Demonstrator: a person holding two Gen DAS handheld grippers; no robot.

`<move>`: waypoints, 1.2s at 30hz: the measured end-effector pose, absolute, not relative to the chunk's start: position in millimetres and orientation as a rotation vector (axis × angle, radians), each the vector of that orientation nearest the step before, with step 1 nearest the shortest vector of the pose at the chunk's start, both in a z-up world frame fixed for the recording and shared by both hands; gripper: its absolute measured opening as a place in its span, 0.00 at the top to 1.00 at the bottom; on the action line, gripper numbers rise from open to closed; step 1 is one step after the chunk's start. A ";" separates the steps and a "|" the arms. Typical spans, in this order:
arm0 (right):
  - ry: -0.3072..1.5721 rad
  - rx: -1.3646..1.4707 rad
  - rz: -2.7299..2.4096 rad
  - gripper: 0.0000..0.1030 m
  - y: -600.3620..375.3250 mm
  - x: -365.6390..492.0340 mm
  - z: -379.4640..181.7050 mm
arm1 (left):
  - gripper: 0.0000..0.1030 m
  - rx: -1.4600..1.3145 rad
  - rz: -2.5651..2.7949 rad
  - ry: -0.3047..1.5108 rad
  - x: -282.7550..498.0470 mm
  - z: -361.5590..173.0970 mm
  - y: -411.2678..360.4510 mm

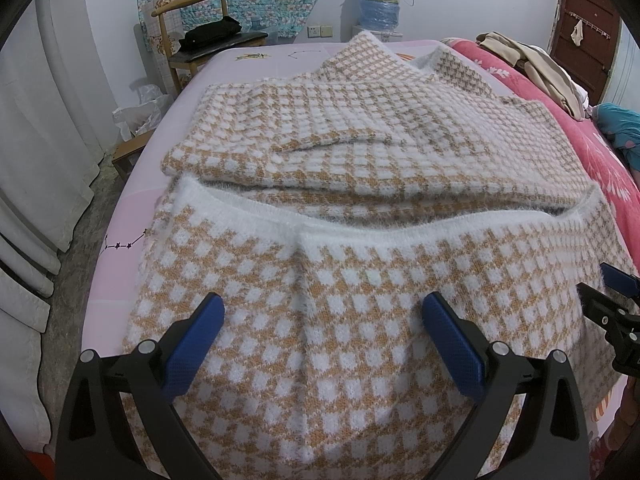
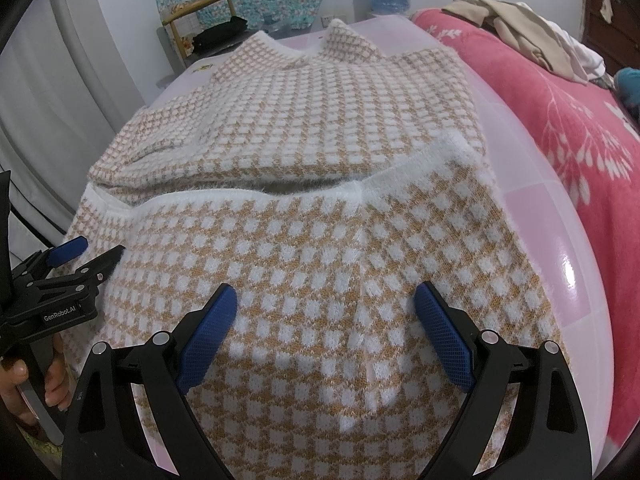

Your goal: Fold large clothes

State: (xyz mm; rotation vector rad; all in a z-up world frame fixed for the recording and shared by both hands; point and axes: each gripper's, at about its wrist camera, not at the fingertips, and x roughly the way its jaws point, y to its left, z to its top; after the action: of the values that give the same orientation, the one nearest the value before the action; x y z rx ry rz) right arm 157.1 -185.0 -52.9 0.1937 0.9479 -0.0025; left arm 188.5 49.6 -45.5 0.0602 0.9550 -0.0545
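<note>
A large tan-and-white checked knit sweater (image 1: 360, 152) lies on the pink bed sheet (image 1: 120, 256); it also shows in the right wrist view (image 2: 320, 128). Its lower part is folded up over the body, the fuzzy white hem (image 1: 360, 224) running across the middle. My left gripper (image 1: 323, 312) hovers open over the folded part near the front, holding nothing. My right gripper (image 2: 326, 300) is open too, over the same folded part to the right. Each gripper shows at the edge of the other's view, the right one (image 1: 616, 300) and the left one (image 2: 80, 260).
A pink floral blanket (image 2: 560, 128) with beige clothes (image 1: 532, 64) covers the bed's right side. A wooden chair (image 1: 200, 40) with a black bag, a water jug (image 1: 380, 4) and a plastic bag (image 1: 140, 112) stand beyond the bed. White curtains (image 1: 36, 160) hang at left.
</note>
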 end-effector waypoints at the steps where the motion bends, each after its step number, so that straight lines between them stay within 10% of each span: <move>1: 0.948 0.194 -0.003 0.16 -184.8 157.0 -52.9 | 0.05 0.060 -0.055 0.955 188.7 -45.3 49.4; 23: 0.864 0.116 0.156 0.16 -179.6 174.1 22.2 | 0.05 0.076 -0.143 0.762 212.2 64.5 95.8; 36: 0.851 0.103 0.228 0.16 -226.2 340.0 75.0 | 0.06 0.002 -0.199 0.800 414.0 87.7 76.4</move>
State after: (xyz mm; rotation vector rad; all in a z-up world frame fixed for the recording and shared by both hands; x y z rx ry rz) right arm 340.0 -226.2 75.0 0.1030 0.8513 0.2279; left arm 414.0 76.4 87.7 0.0016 0.7998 -0.1989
